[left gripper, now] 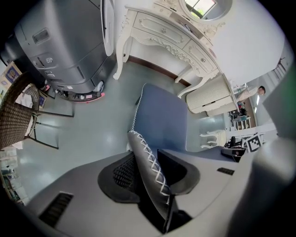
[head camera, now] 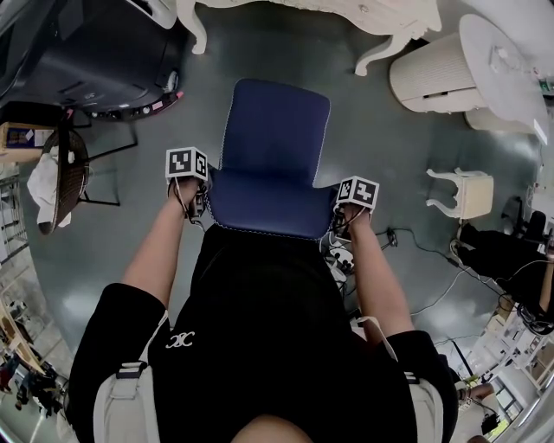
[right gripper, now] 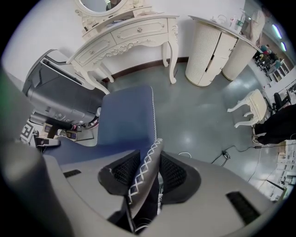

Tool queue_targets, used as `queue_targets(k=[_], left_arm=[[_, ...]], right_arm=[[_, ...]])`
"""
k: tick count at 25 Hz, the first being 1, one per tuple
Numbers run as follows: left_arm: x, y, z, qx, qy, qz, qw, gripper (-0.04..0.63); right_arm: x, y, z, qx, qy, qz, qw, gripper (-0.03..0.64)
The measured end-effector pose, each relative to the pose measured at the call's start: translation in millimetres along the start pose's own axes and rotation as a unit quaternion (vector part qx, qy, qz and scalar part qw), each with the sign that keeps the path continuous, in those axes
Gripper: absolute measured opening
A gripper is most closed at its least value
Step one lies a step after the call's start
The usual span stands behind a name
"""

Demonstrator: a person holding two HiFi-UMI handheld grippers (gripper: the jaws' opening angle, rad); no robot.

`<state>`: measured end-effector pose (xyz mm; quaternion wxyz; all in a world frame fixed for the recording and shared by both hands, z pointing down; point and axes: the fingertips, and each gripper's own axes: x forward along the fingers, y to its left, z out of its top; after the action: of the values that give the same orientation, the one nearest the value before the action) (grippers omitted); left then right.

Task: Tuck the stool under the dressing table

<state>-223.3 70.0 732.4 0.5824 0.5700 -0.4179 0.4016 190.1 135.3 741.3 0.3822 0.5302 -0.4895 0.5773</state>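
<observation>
Head view: your left tool [head camera: 196,206] and right tool [head camera: 340,225] both clamp the near edge of the stool [head camera: 275,143]; the dressing table [head camera: 363,13] sits dead ahead.

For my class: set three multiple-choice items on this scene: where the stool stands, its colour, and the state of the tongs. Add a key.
1. Where is the stool relative to the dressing table? A. tucked under it B. on the floor in front, apart C. on top of it
2. The stool's seat is: A. blue B. red C. yellow
3. The left tongs and right tongs are: A. both open B. only one shut C. both shut on the stool's stitched edge
Key: 1 B, bare floor lies between stool and table legs; 2 A, all views show it blue; 3 C, each gripper view shows them clamped on it.
</observation>
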Motion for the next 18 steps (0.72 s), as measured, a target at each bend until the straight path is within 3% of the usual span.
queue_targets(k=[8, 18], left_arm=[[-1.0, -6.7, 15.3, 0.009, 0.016, -0.017, 0.9997, 0.140], [-9.5, 1.8, 69.0, 0.011, 0.005, -0.030, 0.9995, 0.146]], right_arm=[[-6.4, 3.1, 26.9, -0.013, -0.009, 0.008, 1.000, 0.140], [-2.2, 29.8, 76.7, -0.024, -0.016, 0.020, 0.999, 0.143]])
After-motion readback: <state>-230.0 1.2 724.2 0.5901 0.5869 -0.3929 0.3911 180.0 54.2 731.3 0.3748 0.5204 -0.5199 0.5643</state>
